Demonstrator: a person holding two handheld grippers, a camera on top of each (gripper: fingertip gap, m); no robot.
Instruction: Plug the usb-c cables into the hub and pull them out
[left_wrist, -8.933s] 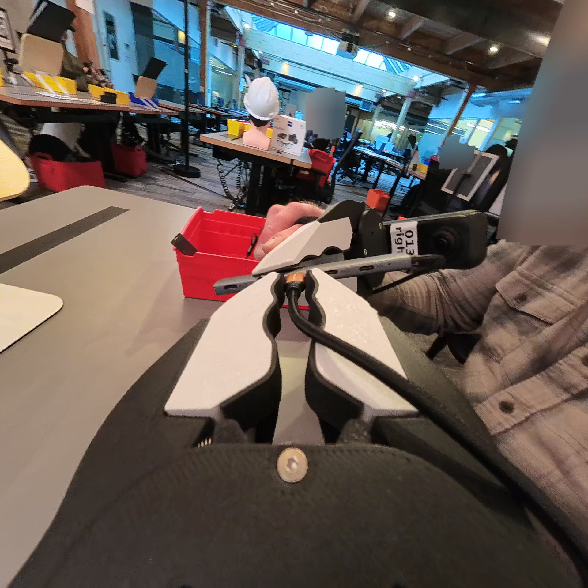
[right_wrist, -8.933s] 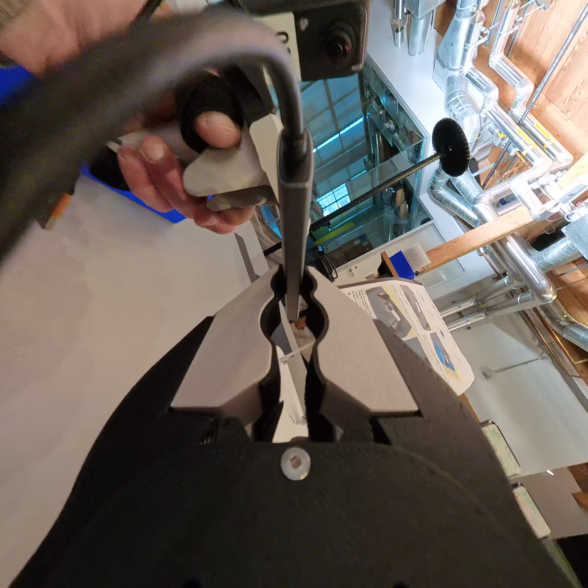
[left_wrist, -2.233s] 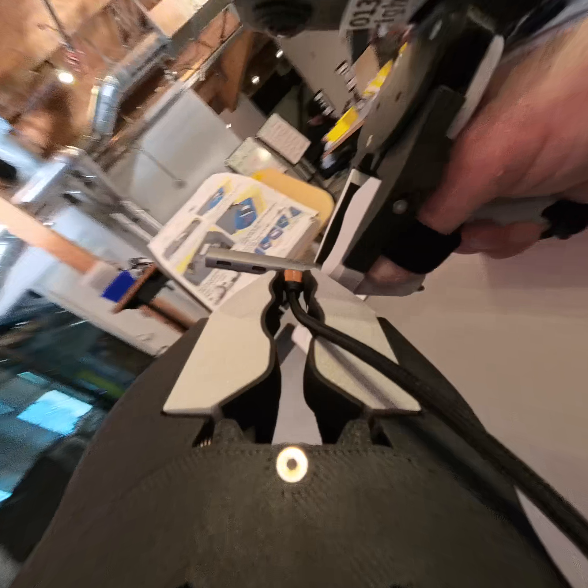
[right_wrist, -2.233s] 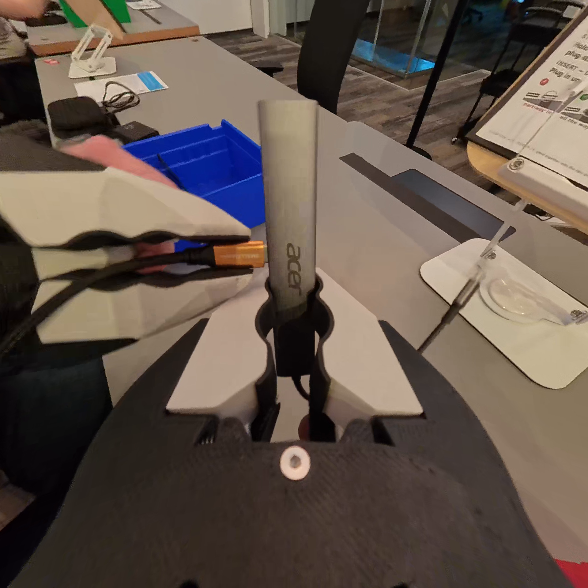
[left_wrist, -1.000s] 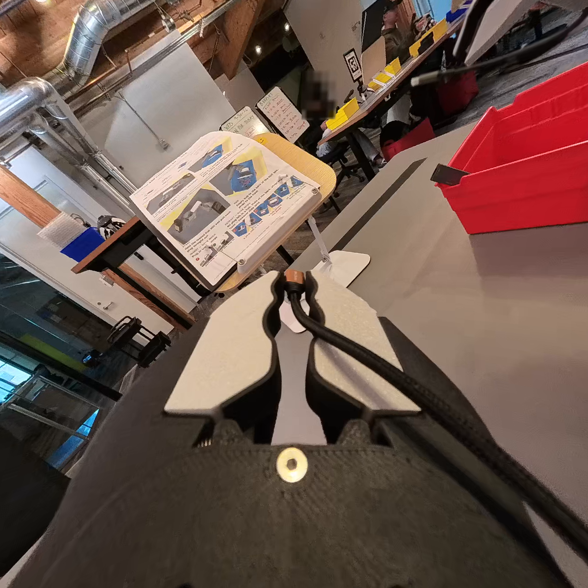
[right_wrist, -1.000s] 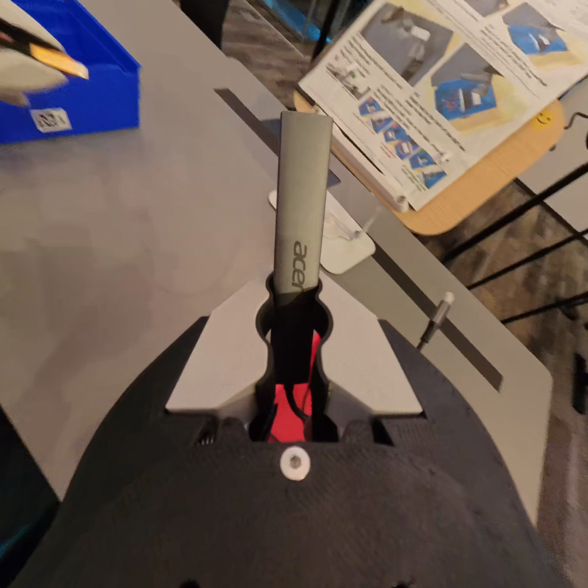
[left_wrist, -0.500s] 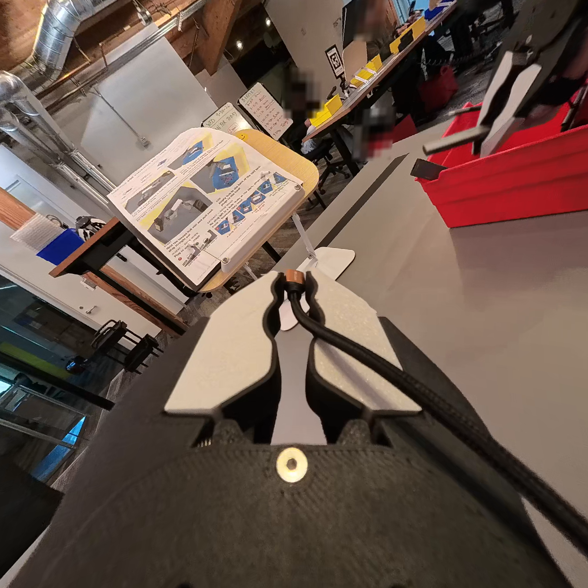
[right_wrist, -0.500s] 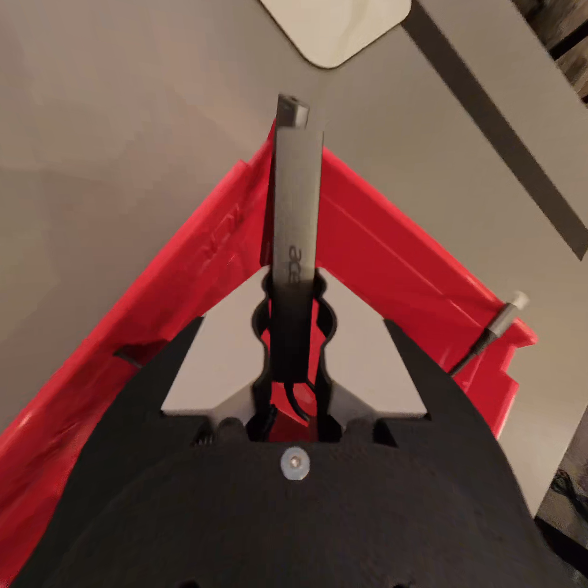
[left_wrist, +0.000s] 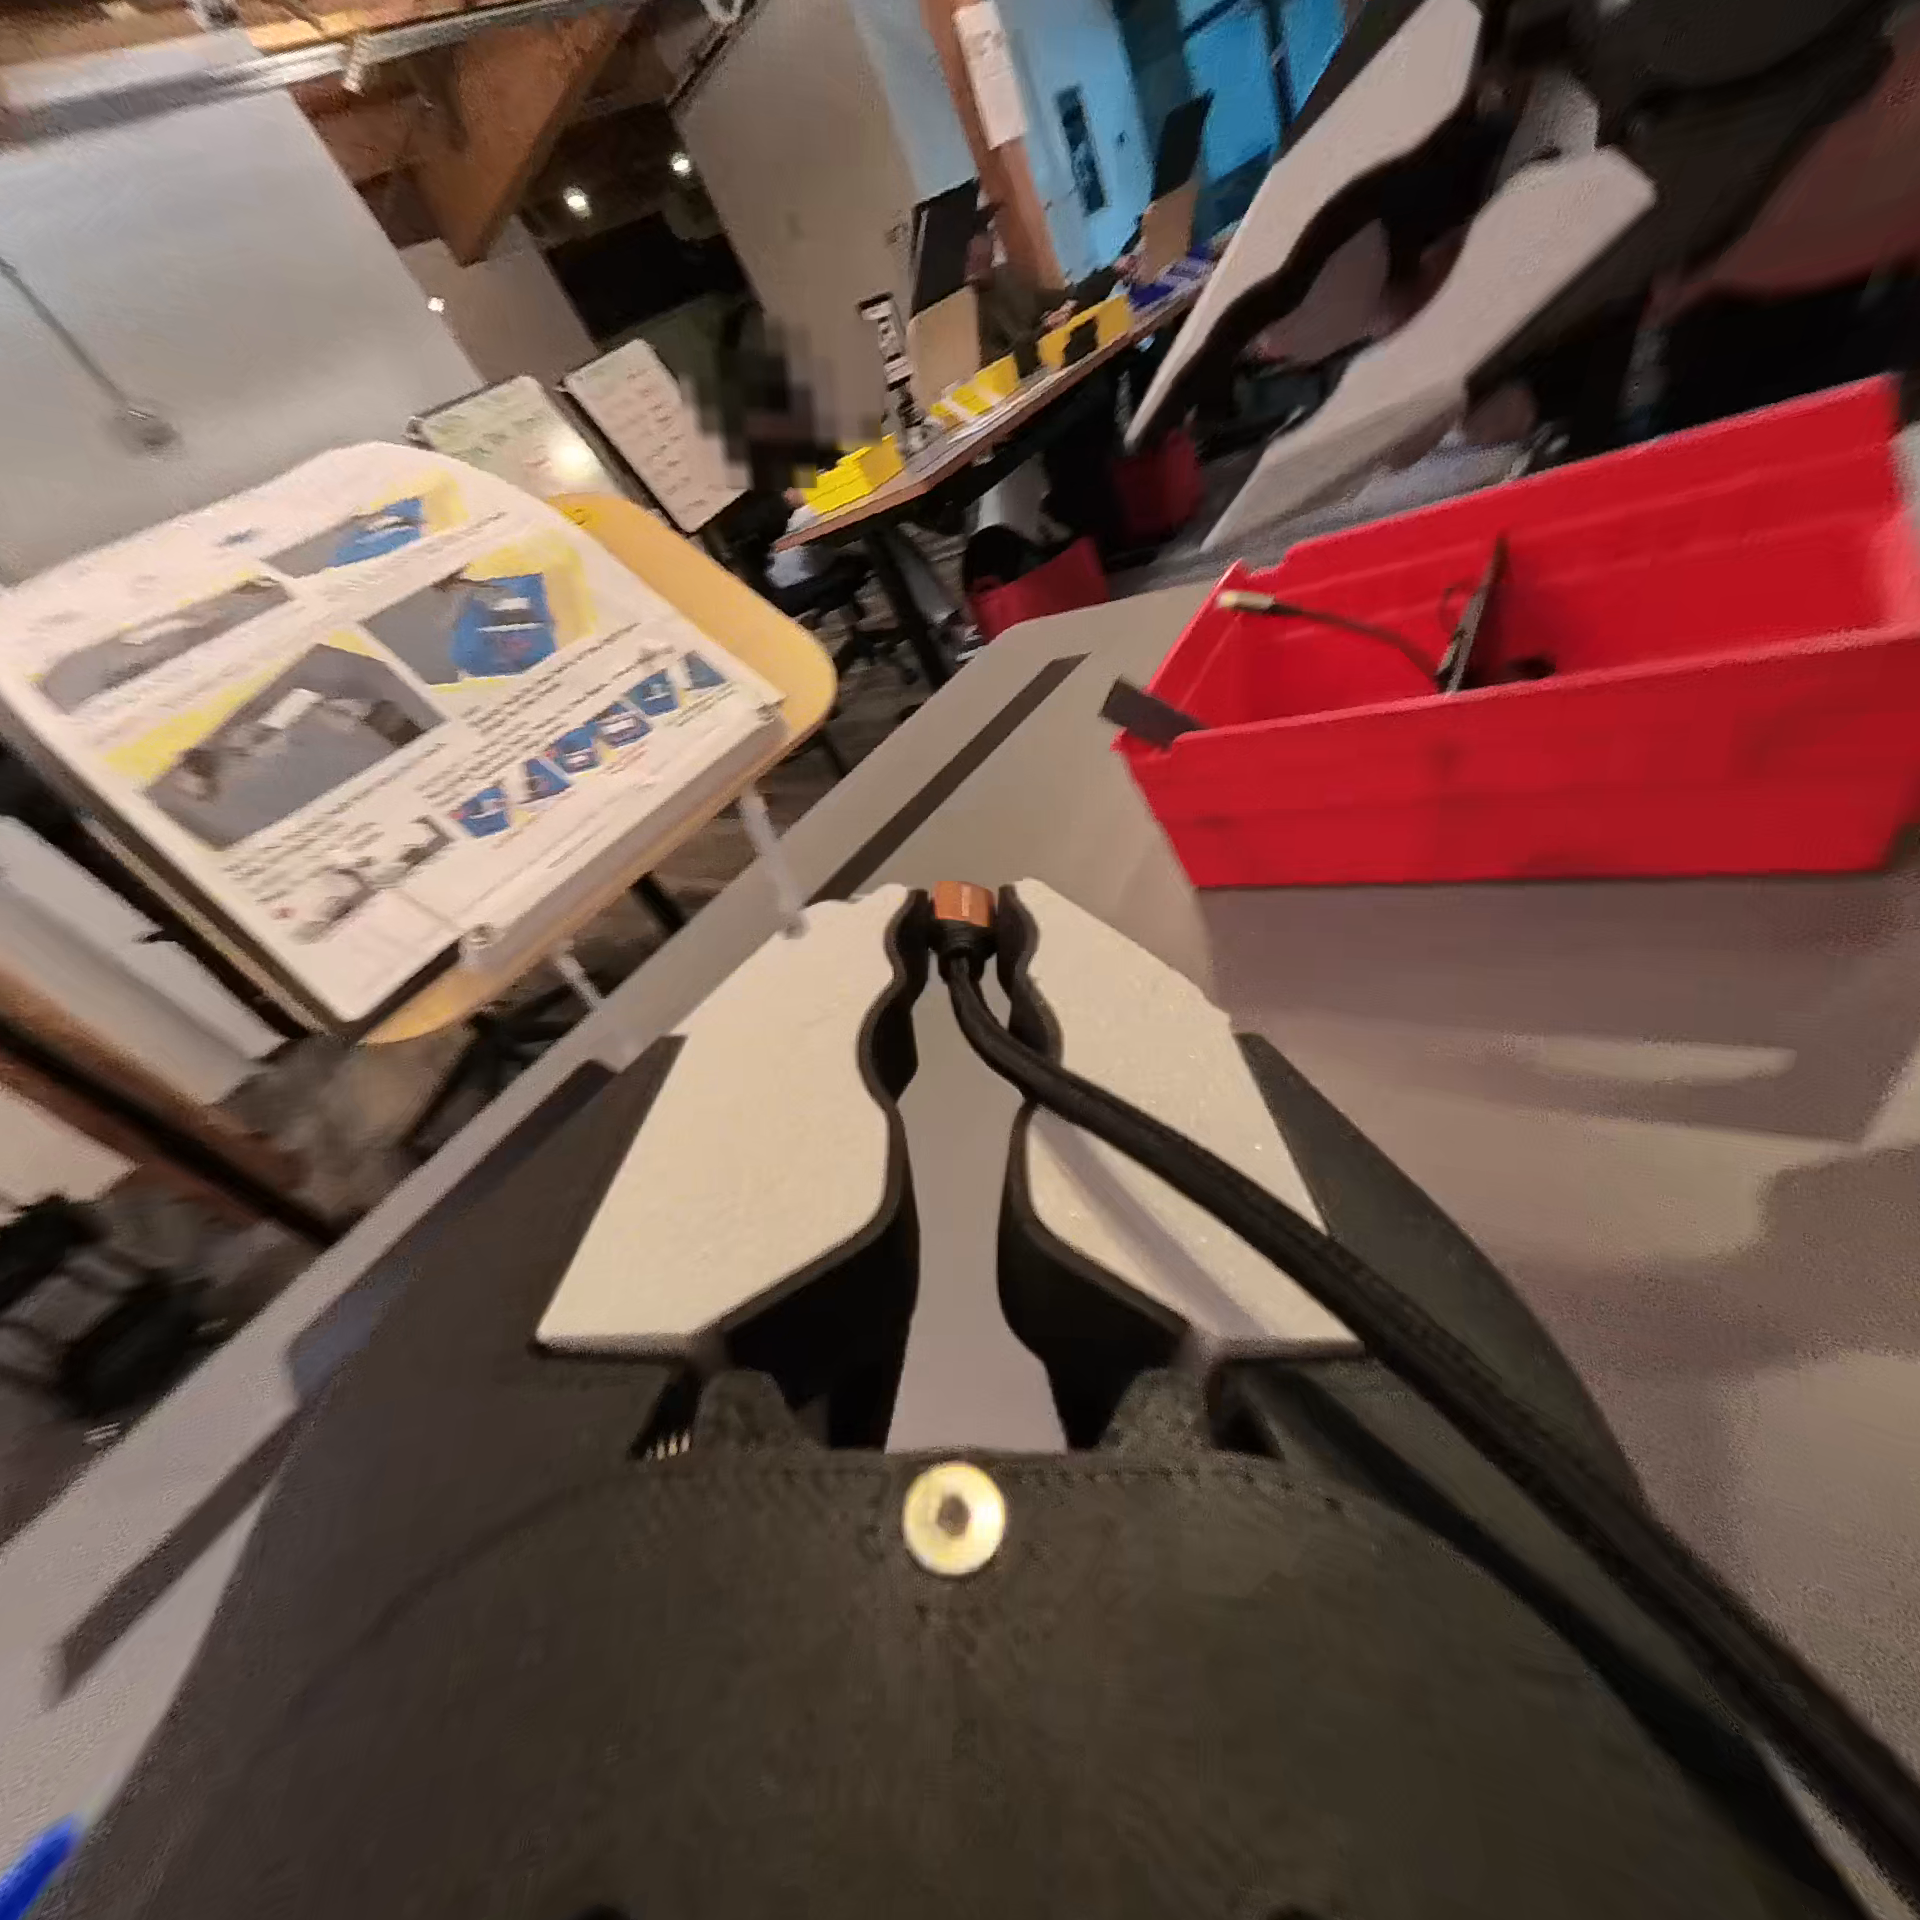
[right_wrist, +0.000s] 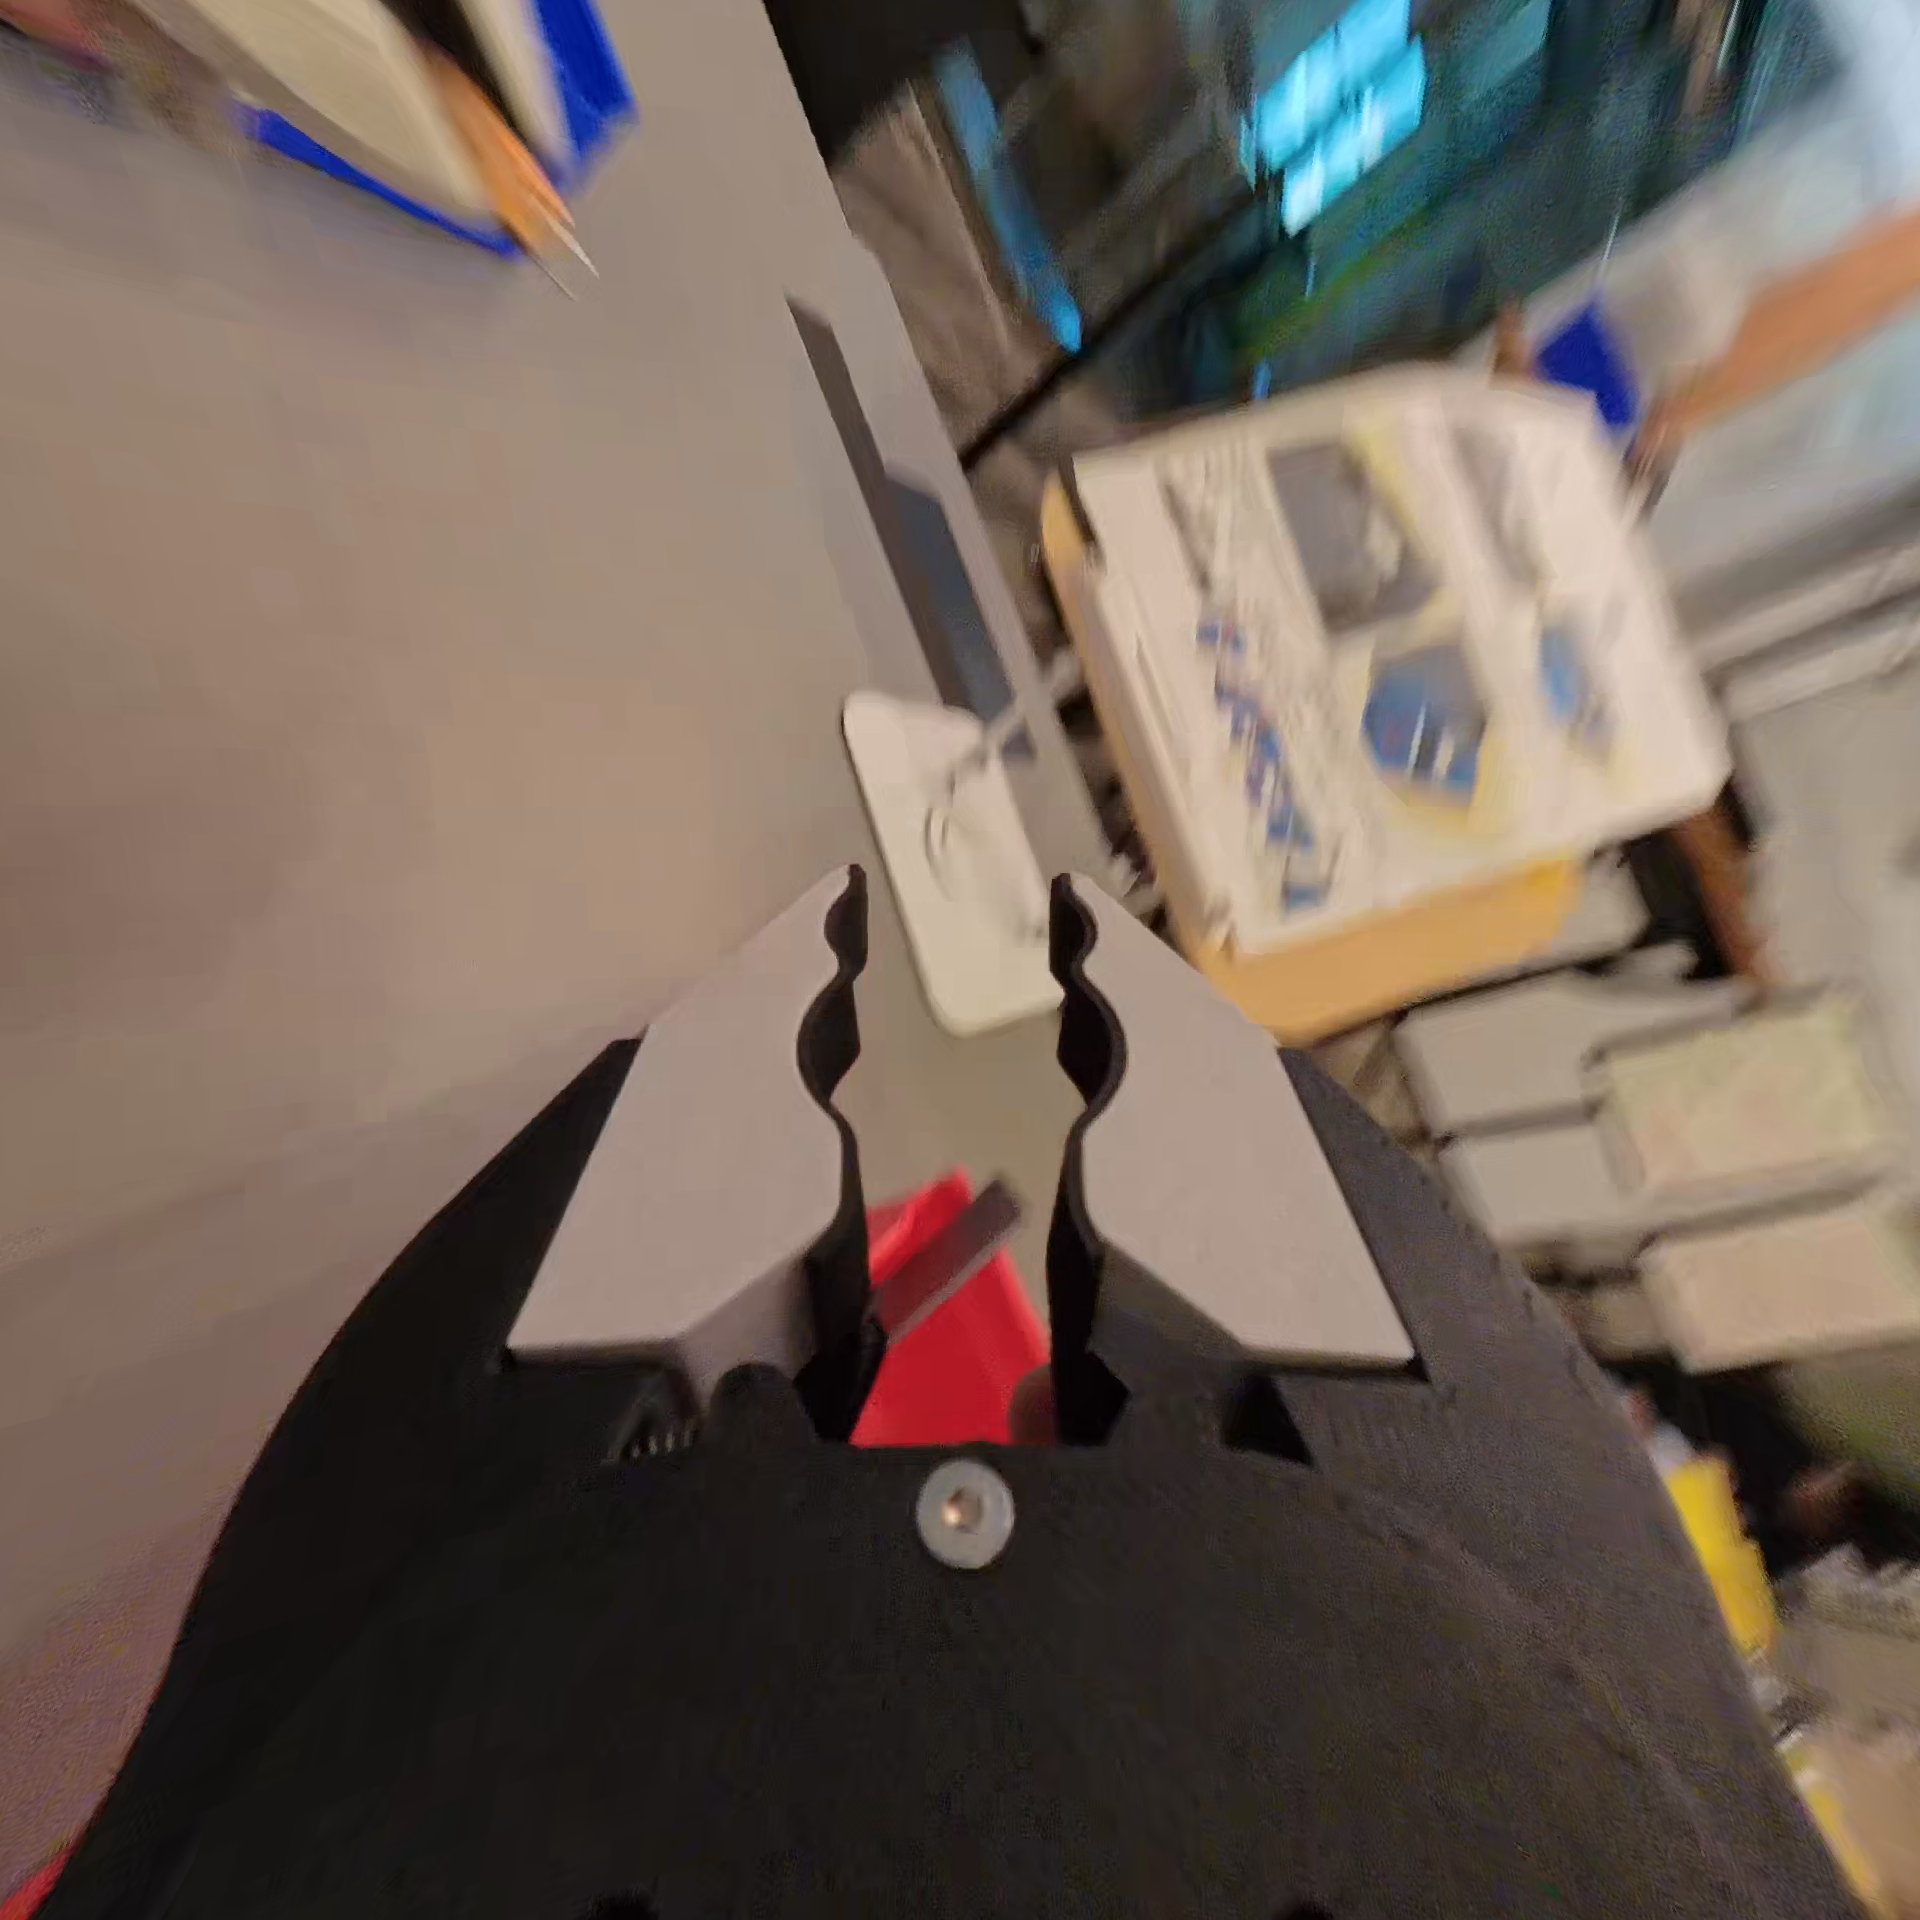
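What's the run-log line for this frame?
left gripper: shut on black cable | right gripper: open, empty | hub: in red bin | table: grey

Shared workshop or lab space, industrial fit-out. Exposed wooden ceiling beams (left_wrist: 488, 125) with spotlights. Grey worktable (left_wrist: 1455, 1039) carries a red parts bin (left_wrist: 1558, 769) near its far right edge; an illustrated instruction sheet (left_wrist: 353, 717) on a stand sits past the far edge. Behind, a long bench (left_wrist: 997, 416) with yellow bins (left_wrist: 852, 480), whiteboards (left_wrist: 644, 436), and a person seated there.
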